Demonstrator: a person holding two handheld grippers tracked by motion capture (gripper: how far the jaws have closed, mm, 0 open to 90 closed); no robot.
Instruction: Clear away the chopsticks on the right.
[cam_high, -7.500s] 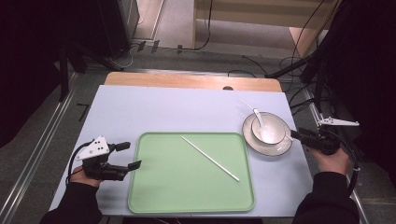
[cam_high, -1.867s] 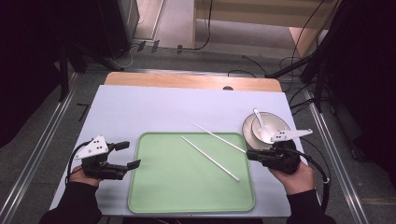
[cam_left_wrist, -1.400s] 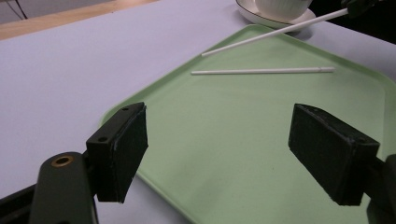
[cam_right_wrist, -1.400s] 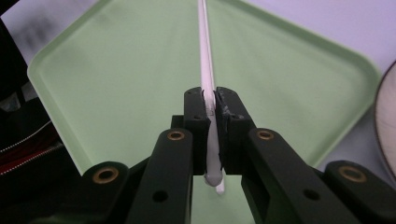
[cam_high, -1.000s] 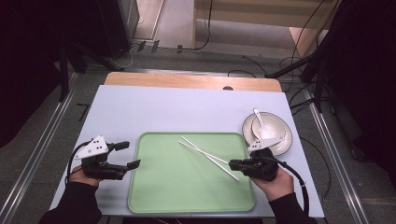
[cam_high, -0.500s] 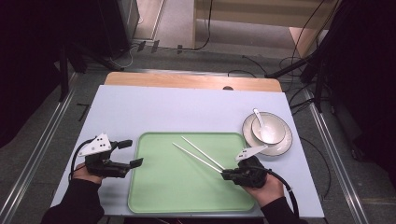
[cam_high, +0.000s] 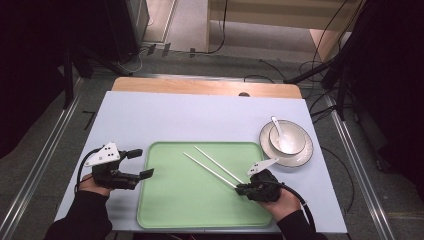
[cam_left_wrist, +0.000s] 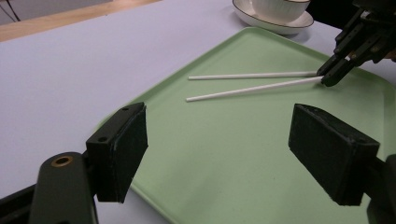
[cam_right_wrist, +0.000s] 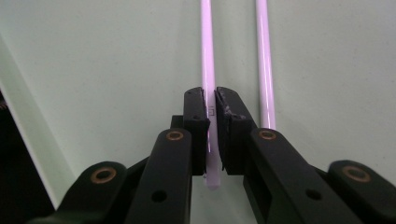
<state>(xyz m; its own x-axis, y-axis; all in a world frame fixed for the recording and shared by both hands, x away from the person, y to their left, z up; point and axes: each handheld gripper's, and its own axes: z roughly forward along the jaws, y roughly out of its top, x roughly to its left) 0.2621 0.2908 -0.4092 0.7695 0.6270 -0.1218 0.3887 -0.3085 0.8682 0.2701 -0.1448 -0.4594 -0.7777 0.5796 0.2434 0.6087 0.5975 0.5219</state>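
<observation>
1. The right gripper (cam_high: 243, 189) squeezed one chopstick (cam_high: 210, 170) by its end, near the tray's (cam_high: 165, 200) right edge.
2. The other chopstick (cam_high: 218, 164) lay just beside it.
3. The left gripper (cam_high: 145, 162) sat wide open at the tray's left edge.

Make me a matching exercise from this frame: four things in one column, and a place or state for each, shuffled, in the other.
Things:
1. left hand-held gripper
2. right hand-held gripper
3. second chopstick
4. spoon

Places or states:
A. lies loose on the green tray, beside the held one
B. rests in the bowl on the saucer
C. jaws wide apart, nothing between them, at the tray's left edge
D. jaws closed on the end of a white chopstick

Pairs: 1-C, 2-D, 3-A, 4-B
</observation>
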